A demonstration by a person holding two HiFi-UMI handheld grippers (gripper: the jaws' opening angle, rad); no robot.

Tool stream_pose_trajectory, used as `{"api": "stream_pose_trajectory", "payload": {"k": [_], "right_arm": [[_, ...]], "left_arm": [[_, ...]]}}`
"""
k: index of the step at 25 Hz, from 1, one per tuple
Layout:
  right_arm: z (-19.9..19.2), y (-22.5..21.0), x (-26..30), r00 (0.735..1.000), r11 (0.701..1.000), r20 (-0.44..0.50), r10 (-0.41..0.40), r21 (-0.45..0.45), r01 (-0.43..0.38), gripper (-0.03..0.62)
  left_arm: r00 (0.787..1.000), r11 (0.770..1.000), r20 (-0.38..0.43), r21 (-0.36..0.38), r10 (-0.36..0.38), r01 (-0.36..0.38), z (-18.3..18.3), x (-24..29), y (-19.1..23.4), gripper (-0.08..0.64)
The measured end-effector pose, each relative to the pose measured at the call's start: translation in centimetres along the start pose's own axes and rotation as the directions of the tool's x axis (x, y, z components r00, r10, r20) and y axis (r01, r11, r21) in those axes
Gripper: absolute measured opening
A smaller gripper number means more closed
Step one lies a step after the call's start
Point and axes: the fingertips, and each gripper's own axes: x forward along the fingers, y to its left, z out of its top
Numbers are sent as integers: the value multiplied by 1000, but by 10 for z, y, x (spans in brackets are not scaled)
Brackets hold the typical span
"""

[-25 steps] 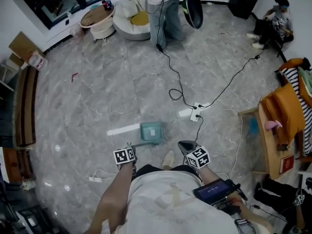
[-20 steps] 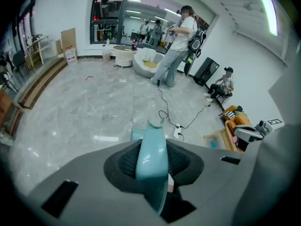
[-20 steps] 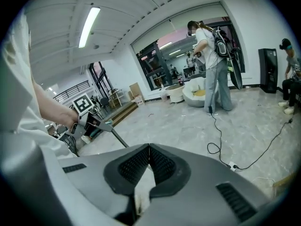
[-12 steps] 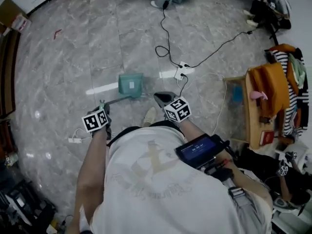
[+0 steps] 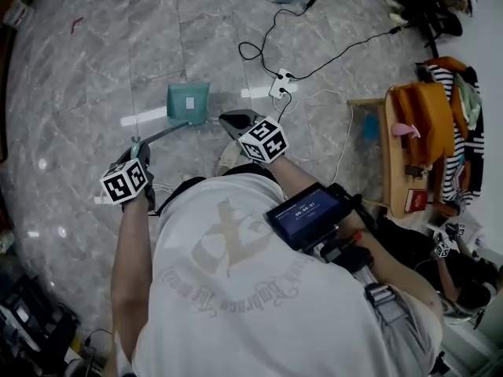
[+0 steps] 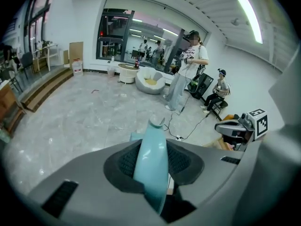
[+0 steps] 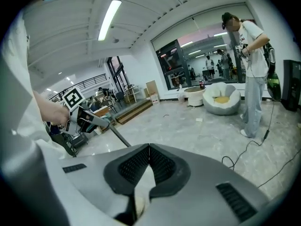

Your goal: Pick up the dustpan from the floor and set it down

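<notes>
The left gripper (image 5: 137,151) sits low on the left of the head view, with its marker cube (image 5: 125,181) facing up. Its own view shows the 2 jaws pressed against the pale teal handle (image 6: 151,159) of the dustpan (image 5: 189,102), 1 pad on each side, so it holds the dustpan by the end of the handle. From there a thin dark rod (image 5: 165,133) runs up and to the right to the teal pan, which shows over the grey marble floor (image 5: 78,69) ahead of the person. From above I cannot tell whether the pan touches the floor.

Just right of the pan is the right gripper (image 5: 234,121), near it but apart from it, its cube (image 5: 262,140) behind the jaws. In the right gripper view the jaw tips (image 7: 148,147) meet and nothing is clamped between them; only a pale patch shows through the gap lower down. That view also catches the left gripper (image 7: 77,117) off to the left, with the rod (image 7: 120,138) slanting down from it.

Further right, a white power strip (image 5: 280,85) lies on the floor with a black cable (image 5: 338,53) trailing away. A dark screen (image 5: 305,210) is strapped near the person's right arm. At the far right stands a wooden table (image 5: 391,159) with an orange cloth (image 5: 420,120) draped over it.
</notes>
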Motion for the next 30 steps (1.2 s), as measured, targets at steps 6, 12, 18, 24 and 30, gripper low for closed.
{"api": "stream_pose_trajectory", "payload": {"k": [6,12,18,24,30], "right_arm": [[6,25,10,999,999,-3,39,-35,-39,17],[13,55,26,997,996,-17,71,-58,-72,17],[18,87,43,994,991,-34,104,-84,-106,17],[11,118,57,989,984,-67,130,-112,-137,17],[13,130,66,986,981,-85,142,-124,-152,17]], "left_arm": [[999,999,38,-33,13,-12,-14,-28,12,112],[997,997,74,-71,37,-32,-23,-64,39,112],[992,993,110,-106,57,-45,-34,-97,64,114],[990,992,119,-105,78,-66,-58,-116,87,114],[990,992,109,-100,91,-80,-69,-122,99,114]]}}
